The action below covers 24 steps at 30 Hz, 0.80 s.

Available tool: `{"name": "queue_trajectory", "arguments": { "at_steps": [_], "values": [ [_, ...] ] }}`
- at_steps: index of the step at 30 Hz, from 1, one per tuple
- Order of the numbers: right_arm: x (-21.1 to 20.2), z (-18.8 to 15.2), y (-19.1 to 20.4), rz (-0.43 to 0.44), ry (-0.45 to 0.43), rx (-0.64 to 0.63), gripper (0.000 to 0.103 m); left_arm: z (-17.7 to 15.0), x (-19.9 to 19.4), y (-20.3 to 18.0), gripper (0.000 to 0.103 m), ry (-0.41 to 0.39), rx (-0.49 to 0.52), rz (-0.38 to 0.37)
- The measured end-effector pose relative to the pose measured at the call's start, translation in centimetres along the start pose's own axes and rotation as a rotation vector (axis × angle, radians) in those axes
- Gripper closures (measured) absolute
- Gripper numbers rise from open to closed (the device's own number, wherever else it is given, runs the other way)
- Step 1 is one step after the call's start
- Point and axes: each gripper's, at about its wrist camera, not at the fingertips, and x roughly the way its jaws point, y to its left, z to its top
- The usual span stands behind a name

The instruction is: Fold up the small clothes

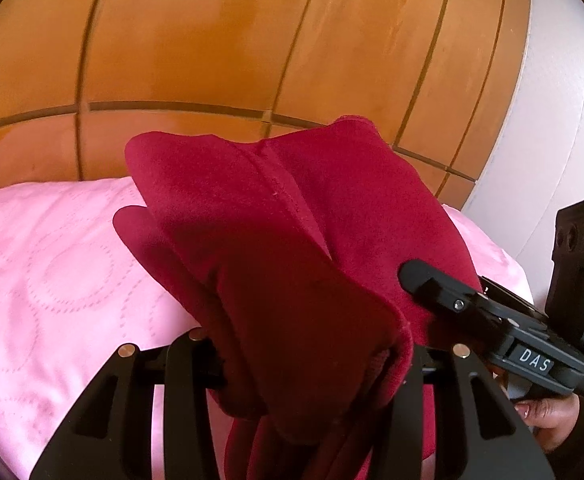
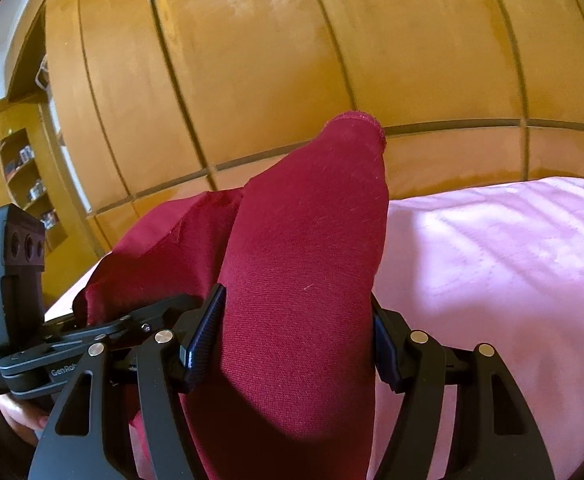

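Fabric fills both views: you hold a dark red, soft knit garment [image 1: 276, 216] up off the pink quilted bed cover [image 1: 44, 280], one bunched edge in each tool, so that the cloth hangs free between them instead of dragging over the bed. Your left gripper [image 1: 311, 364] has its jaws closed on a thick gathered fold, though the cloth hides the pads themselves in its own view. Your right gripper [image 2: 297, 340] pinches a wider roll of the same cloth, its ribbed pads pressing in from both sides; the jaws stand apart only because the bundle is bulky. In the left view that right tool reaches in from the side, touching the garment near its edge, with your hand [image 1: 547, 412] on its handle. The two grips sit close together, which I judge keeps the piece doubled and its edges matched for laying down. The stitched hem [image 2: 355, 120] stands up above the right jaws, against the orange-brown panelled wooden wardrobe [image 2: 292, 60] behind the bed.
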Motion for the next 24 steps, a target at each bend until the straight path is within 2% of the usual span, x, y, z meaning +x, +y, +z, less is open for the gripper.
{"name": "queue_trajectory", "arguments": {
  "at_steps": [17, 24],
  "values": [
    [1.6, -0.8, -7.7, -0.141, 0.007, 0.095, 0.038, 0.5, 7.4, -3.7, 0.061, 0.091, 0.095, -0.041],
    [3.9, -2.2, -10.3, -0.201, 0.056, 0.127, 0.038, -0.4, 11.1, -4.0, 0.06, 0.135, 0.115, -0.008]
  ]
}}
